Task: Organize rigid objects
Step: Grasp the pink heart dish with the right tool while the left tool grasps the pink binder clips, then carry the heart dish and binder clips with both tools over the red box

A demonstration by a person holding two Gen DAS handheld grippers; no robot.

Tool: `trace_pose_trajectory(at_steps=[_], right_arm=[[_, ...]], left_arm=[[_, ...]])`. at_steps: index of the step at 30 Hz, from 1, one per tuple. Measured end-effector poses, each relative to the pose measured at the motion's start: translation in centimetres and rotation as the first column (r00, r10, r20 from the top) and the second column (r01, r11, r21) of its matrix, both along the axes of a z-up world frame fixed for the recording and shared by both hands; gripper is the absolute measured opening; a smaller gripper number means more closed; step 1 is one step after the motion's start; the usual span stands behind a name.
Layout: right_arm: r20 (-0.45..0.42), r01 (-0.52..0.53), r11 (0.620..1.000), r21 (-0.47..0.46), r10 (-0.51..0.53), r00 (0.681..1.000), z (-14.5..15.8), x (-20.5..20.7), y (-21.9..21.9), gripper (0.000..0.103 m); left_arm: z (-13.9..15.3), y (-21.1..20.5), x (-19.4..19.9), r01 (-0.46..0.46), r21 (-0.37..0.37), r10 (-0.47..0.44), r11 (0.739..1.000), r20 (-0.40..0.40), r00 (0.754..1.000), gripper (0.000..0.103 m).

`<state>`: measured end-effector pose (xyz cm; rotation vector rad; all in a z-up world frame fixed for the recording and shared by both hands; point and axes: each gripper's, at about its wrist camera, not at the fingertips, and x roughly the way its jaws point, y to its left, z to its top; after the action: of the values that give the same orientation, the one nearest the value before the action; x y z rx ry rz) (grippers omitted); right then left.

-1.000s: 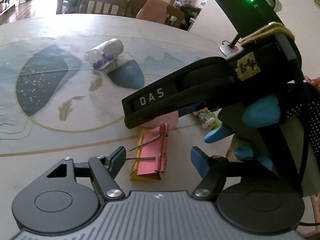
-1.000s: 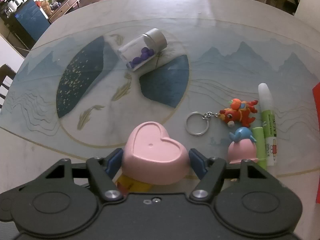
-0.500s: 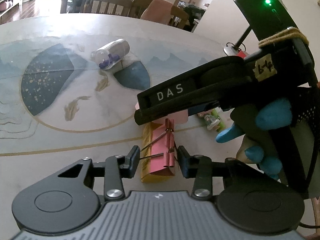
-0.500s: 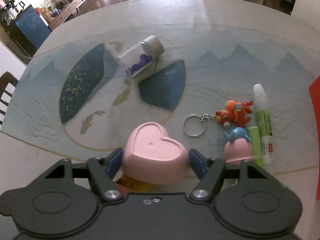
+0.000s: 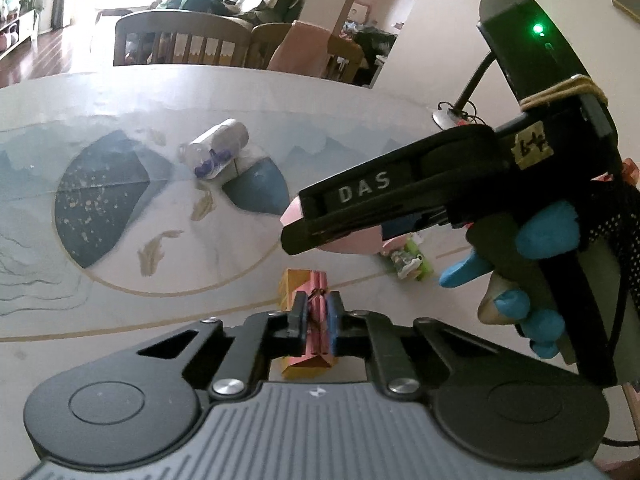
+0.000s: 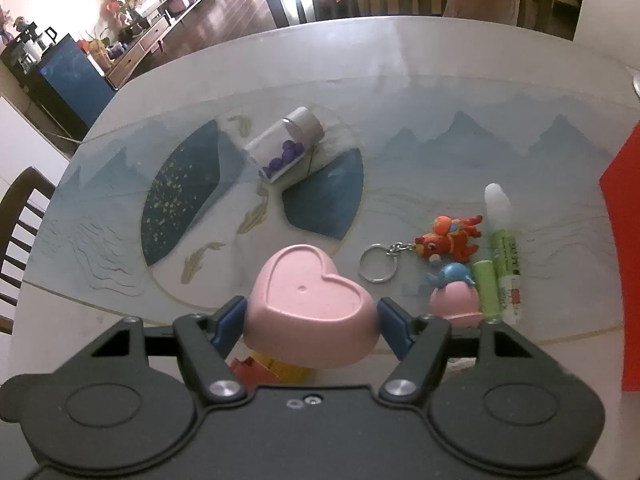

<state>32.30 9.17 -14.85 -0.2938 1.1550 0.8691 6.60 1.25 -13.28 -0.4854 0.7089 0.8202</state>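
My left gripper (image 5: 316, 316) is shut on a pink binder clip (image 5: 318, 336) that is clamped on a yellow and pink paper pad (image 5: 290, 284) lying on the table. The pads press the clip from both sides. My right gripper (image 6: 310, 322) is shut on a pink heart-shaped dish (image 6: 308, 300) and holds it above the table. In the left wrist view the dish (image 5: 348, 242) hangs just behind and right of the pad. In the right wrist view, part of the pad (image 6: 260, 368) shows under the dish.
A clear vial with purple beads (image 6: 286, 148) lies on the patterned mat (image 6: 180, 184). To the right lie a red figure keychain (image 6: 448, 242), a blue whale on a pink dome (image 6: 454, 296) and green tubes (image 6: 504, 248). A red sheet (image 6: 624, 260) lies far right; chairs (image 5: 180, 36) stand behind the table.
My left jaws have closed from wide open onto the binder clip. My right gripper has lifted a little with the heart dish still in it.
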Motion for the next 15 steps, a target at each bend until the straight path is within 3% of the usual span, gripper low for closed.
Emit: trace_pose_trajectory(at_steps=[15], right_arm=[[0.002,0.008,0.996,0.085,-0.008,1.000,4.3,-0.1,-4.7,0.070]], left_arm=[[3.3,-1.4,-0.3,-0.006,0.030,0.006,1.000,0.016,1.000,0.008]])
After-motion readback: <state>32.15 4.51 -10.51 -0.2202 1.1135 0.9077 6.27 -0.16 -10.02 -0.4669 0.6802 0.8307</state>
